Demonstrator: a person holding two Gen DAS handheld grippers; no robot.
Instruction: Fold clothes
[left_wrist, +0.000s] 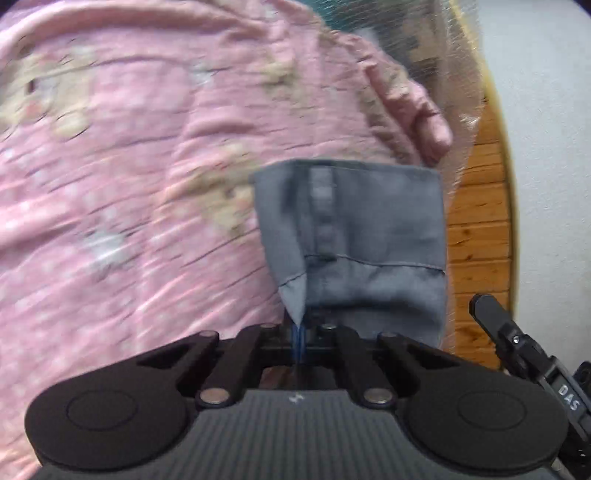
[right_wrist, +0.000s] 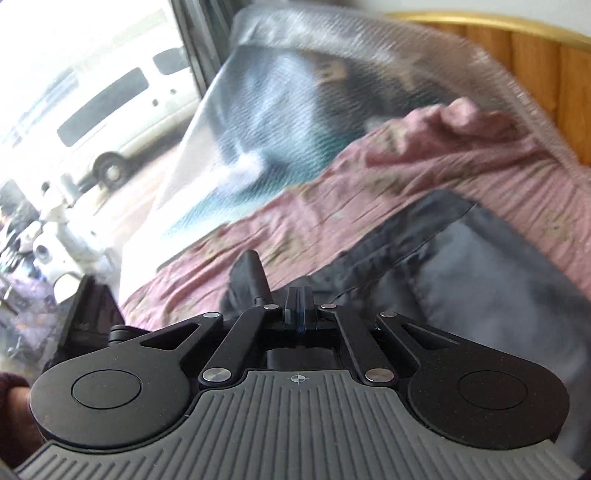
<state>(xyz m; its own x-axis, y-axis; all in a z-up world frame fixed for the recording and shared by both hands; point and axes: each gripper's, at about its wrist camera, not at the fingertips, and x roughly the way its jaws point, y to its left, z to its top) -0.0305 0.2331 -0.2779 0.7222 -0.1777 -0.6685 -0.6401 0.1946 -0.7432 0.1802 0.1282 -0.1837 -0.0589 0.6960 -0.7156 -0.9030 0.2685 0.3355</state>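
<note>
Pink bedspread (left_wrist: 122, 177) with pale beige prints fills the bed, wrinkled all over, blurred in both views. Beyond its far edge sits a clear plastic bag (right_wrist: 306, 92) with dark and teal stuff inside, contents too smeared to name. Right of the bedspread stands a wooden headboard (left_wrist: 476, 236), knotty planks with a gold-toned rim, and past it a white wall (left_wrist: 546, 110). Left of the bag, a window (right_wrist: 92, 110) shows a white van (right_wrist: 122, 107) outside.

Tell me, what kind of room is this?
Probably a bedroom: a pink patterned bedspread lies under the grey garment, a wooden headboard stands behind, and a window shows a van outside.
</note>
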